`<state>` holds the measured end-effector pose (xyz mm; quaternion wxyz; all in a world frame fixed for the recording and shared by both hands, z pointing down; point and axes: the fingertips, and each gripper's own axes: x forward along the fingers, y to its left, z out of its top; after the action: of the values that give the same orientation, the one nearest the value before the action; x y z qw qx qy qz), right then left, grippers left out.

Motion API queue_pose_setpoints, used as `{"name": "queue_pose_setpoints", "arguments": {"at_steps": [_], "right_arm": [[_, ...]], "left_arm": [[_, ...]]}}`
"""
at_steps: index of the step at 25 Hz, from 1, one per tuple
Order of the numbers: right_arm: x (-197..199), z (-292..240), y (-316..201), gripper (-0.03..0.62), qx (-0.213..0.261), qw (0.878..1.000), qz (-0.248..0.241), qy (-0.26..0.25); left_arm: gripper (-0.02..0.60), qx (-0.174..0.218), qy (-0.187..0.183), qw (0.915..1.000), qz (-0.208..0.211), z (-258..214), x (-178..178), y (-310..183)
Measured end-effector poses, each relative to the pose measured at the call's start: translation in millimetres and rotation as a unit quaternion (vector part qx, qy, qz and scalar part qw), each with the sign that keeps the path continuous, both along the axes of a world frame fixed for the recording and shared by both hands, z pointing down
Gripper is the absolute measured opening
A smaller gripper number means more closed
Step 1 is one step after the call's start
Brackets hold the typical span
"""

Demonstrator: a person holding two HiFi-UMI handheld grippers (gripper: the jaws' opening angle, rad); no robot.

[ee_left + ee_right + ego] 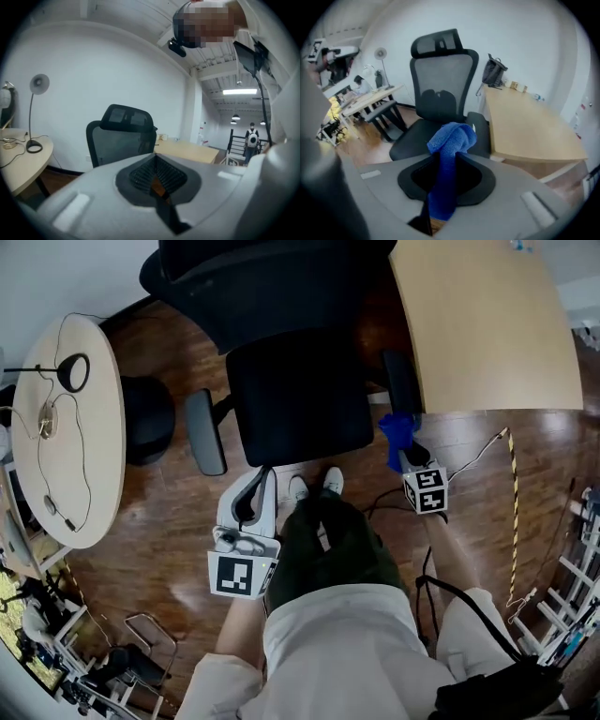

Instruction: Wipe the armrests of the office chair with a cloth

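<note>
The black office chair [300, 395] stands in front of me, with a grey left armrest [204, 432] and a dark right armrest [401, 381]. My right gripper [409, 457] is shut on a blue cloth [396, 432], which hangs bunched at the front end of the right armrest. In the right gripper view the cloth [450, 150] sticks up from between the jaws, with the chair [440, 89] just beyond it. My left gripper [251, 501] hangs low in front of the seat, shut and holding nothing. Its view faces the chair's mesh back [122, 136].
A round table [94, 465] with a desk lamp [73, 372] and cables stands at the left, a black stool [145, 418] beside it. A wooden desk [487, 324] sits close against the chair's right side. A striped cable [512, 512] runs across the wood floor. A person [252, 139] stands far off.
</note>
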<state>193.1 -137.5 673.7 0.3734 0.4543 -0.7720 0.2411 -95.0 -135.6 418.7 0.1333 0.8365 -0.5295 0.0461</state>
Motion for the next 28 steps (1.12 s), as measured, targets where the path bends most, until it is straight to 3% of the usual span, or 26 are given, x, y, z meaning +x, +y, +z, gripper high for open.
{"name": "queue_pose_setpoints", "arguments": {"at_steps": [3,6,9,11,14,16,19,21,25,26,28], "right_arm": [[-83.2,-44.0,-10.9,0.086,0.015,0.991,-0.094,-0.096],[-202.8,-79.4,-12.3,0.086,0.002,0.960,-0.213,-0.184],[-323.9,-86.9,-24.4,0.086,-0.006,0.931,-0.292,-0.218],[-396.6,-74.3,-53.6,0.087,0.004,0.928,-0.312,-0.202],[-469.4,-23.4,-107.8,0.086,-0.002,0.943,-0.300,-0.146],[-489.5,8.1,-123.1,0.086,-0.026,0.948,-0.298,-0.109],[-496.0,17.1,-88.0,0.086,-0.062,0.936,-0.327,-0.112],[-488.6,6.6,-25.8,0.086,-0.086,0.920,-0.359,-0.133],[-458.2,-5.8,121.7,0.086,-0.167,0.871,-0.415,-0.201],[-450.7,-10.3,135.6,0.086,-0.157,0.868,-0.415,-0.222],[-435.5,-23.0,124.3,0.086,-0.092,0.880,-0.386,-0.261]], "left_arm": [[0.000,0.008,-0.008,0.9989,-0.046,-5.0,-27.8,8.5],[0.000,0.001,-0.018,0.9955,-0.093,2.8,-65.4,26.0],[0.000,-0.031,-0.022,0.9924,-0.117,24.6,-104.2,49.9],[0.000,-0.045,-0.034,0.9898,-0.131,38.3,-133.9,70.3],[0.000,-0.054,-0.029,0.9848,-0.162,48.9,-170.3,98.3],[0.000,-0.064,-0.026,0.9830,-0.170,58.6,-181.8,113.4],[0.000,-0.077,-0.023,0.9812,-0.176,72.9,-191.9,123.4],[0.000,-0.082,-0.017,0.9805,-0.178,81.0,-197.4,122.8],[0.000,-0.075,-0.002,0.9832,-0.166,90.4,-200.6,105.2],[0.000,-0.071,-0.001,0.9845,-0.161,93.7,-200.8,97.9],[0.000,-0.065,-0.002,0.9866,-0.150,104.0,-199.7,84.3]]}}
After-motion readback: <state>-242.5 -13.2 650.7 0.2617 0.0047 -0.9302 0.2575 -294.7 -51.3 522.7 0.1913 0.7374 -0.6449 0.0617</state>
